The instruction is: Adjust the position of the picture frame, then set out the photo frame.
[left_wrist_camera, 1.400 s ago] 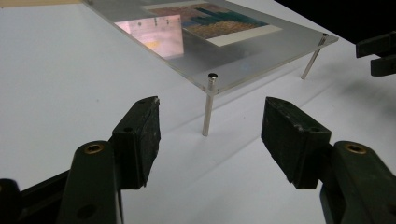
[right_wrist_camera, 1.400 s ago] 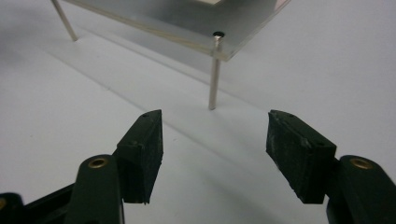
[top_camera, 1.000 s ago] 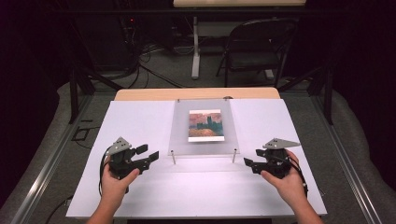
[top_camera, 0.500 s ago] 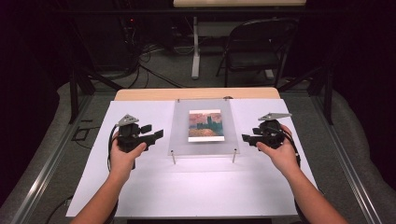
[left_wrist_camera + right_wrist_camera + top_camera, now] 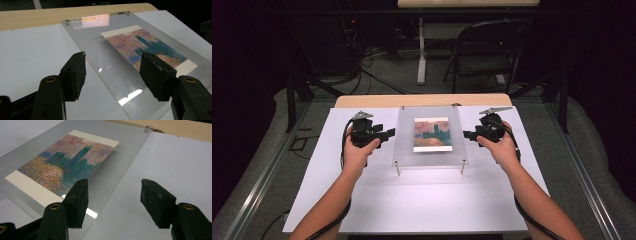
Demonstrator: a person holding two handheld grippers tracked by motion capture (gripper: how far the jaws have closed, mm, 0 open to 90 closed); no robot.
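While you hold one hand-held gripper in each hand, both sit on either side of the clear plate in the middle of the desk. Your left hand-held gripper is just beside the plate's left edge, and its jaws are wide apart with nothing between them. In the left gripper view one jaw hangs over the white sheet and the other hangs over the plate, so the plate's edge runs between them. I cannot tell if a jaw touches the plate.

Your right hand-held gripper is just beside the plate's right edge. Its jaws are wide apart too and hold nothing. In the right gripper view one jaw is over the plate and the other is over the white sheet.

Under the clear plate lies a picture card with pink sky, dark green towers and gold water. It sits near the middle of the plate. The plate stands on small metal posts, two at the near corners and two at the far corners. A folding chair stands on the floor, well past the far side of the desk.
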